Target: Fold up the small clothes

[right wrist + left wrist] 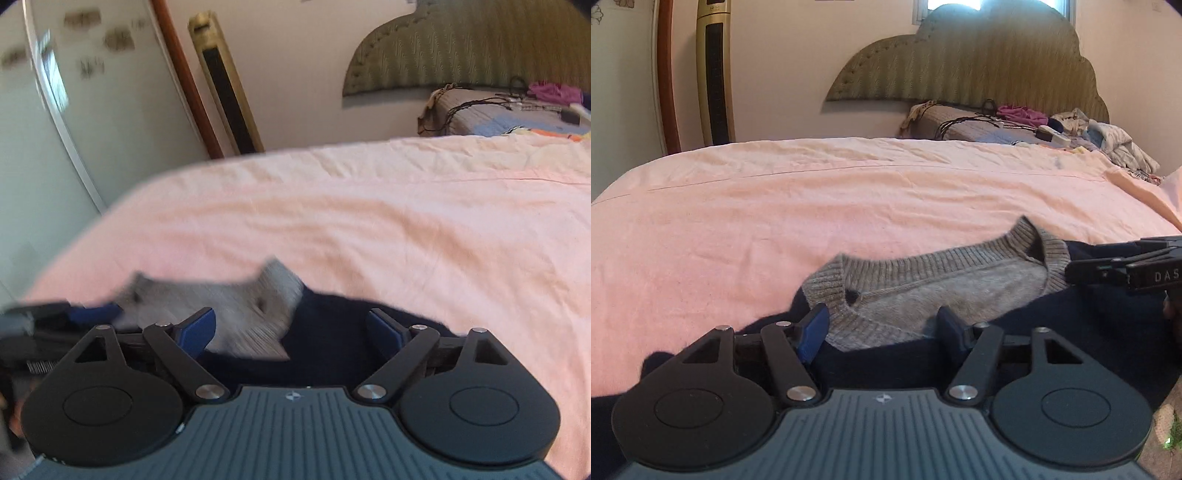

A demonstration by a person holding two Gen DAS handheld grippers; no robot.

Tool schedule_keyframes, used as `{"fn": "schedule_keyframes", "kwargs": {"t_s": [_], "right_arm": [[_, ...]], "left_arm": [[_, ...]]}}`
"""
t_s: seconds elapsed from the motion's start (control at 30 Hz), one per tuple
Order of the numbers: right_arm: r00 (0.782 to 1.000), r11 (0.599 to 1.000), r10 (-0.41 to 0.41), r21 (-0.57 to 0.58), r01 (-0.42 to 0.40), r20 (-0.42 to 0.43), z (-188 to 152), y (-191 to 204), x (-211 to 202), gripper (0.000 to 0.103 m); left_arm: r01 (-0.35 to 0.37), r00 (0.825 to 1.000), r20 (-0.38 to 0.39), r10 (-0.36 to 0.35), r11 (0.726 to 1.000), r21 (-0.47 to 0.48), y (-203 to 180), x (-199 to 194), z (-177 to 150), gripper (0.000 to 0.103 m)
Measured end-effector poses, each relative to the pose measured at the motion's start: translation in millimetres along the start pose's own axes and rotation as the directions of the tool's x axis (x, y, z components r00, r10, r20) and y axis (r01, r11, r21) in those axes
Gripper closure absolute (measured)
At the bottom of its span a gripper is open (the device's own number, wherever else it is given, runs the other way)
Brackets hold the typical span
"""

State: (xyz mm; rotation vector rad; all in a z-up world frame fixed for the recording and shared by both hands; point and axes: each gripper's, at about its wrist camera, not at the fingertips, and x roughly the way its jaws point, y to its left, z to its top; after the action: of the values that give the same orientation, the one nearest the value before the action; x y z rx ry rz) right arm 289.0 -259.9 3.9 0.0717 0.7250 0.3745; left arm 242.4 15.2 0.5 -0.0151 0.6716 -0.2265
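Both claws [882, 328] [291, 328] wide over sweater [960, 288].

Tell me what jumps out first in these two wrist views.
The dark navy garment with a grey ribbed collar lies on the near edge of the pink bedsheet, right in front of both cameras. The left hand-held gripper has its blue fingers apart over the collar, and the right hand-held gripper is also open over the navy cloth. Far back, a clutter of clothes and cables sits below the scalloped headboard.
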Motion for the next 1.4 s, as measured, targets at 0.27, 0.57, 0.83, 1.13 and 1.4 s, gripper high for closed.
{"fn": "schedule_keyframes", "kwargs": {"t_s": [0.27, 0.57, 0.83, 1.13, 1.4], "right_arm": [[0.981, 0.964, 0.186, 0.181, -0.194, 0.06, 19, 8, -9, 0.014], [0.989, 0.976, 0.15, 0.16, -0.148, -0.002, 11, 33, -13, 0.004], [0.984, 0.985, 0.172, -0.018, -0.171, 0.04, -56, 52, -52, 0.0], [0.989, 0.99, 0.138, -0.027, -0.137, 0.048, -56, 58, -49, 0.0], [0.978, 0.979, 0.19, 0.061, -0.196, 0.081, -56, 43, -50, 0.0]], "left_arm": [[0.011, 1.0, 0.001, -0.011, 1.0, 0.022, -10, -2, -3, 0.024], [-0.044, 0.969, 0.238, 0.067, 0.994, -0.102, -8, -109, -27, 0.023], [-0.077, 0.93, 0.236, 0.281, 0.779, -0.622, 123, -240, -129, 0.02], [0.034, 0.903, 0.172, 0.394, 0.333, -0.942, 246, -244, -168, 0.02], [-0.178, 0.883, 0.053, 0.467, 0.437, -0.882, 224, -205, -127, 0.096]]}}
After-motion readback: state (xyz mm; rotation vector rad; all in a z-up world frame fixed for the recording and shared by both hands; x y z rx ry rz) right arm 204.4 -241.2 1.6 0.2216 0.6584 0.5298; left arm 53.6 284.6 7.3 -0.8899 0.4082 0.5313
